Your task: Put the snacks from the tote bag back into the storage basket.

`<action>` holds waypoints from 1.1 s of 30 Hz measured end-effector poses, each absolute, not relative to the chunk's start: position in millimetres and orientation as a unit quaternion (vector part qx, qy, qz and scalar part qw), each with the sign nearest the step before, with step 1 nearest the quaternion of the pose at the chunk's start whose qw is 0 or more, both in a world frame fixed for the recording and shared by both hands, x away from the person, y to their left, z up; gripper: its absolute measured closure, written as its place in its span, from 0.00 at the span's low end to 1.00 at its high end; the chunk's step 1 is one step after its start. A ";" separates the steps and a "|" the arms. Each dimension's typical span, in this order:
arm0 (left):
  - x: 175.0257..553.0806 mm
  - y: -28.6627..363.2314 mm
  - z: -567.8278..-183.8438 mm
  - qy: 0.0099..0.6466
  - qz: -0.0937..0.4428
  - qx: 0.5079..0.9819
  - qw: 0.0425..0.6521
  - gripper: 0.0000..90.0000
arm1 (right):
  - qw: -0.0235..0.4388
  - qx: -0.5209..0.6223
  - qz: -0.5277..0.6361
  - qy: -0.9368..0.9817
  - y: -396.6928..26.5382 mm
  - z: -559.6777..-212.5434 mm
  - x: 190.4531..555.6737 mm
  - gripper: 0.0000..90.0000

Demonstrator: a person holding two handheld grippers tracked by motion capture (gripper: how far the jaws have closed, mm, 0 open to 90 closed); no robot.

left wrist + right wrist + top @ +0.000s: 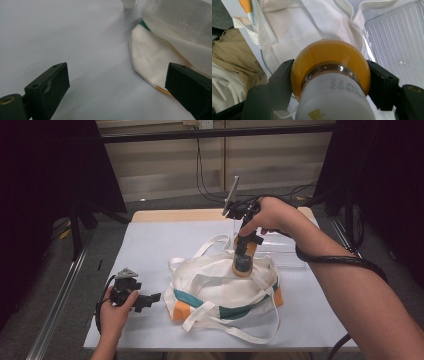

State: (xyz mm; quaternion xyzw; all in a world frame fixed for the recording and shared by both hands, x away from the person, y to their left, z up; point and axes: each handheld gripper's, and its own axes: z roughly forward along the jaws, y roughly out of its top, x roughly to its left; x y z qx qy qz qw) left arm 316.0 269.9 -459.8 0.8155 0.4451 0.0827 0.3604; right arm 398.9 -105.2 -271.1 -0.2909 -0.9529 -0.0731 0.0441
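A: Okay, quick. Your right gripper has its jaws clamped on the orange bottle, cap end up, held just over the white tote bag.

B: The step?

A: Likely bagging it, though I can't tell where the opening is. Keep it upright and lower slowly. Your left gripper sits wide open with nothing in it, just beside the bag; use it to spread the fabric.

B: Views?

A: The right gripper view adds a clear ribbed tray beside the bag; the left gripper view shows the bag's corner close.

Cream bag with teal and orange patches, orange-yellow bottle
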 end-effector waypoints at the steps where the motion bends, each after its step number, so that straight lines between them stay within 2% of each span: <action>1: 316.0 269.9 -459.8 0.445 0.083 0.816 0.360 0.06 | 0.044 -0.291 -0.073 -0.953 -105.2 -271.1 398.9 0.34; 33: 315.2 271.1 -459.5 0.454 0.087 0.809 0.364 0.05 | 0.041 -0.295 -0.080 -0.951 -105.7 -256.1 414.9 0.34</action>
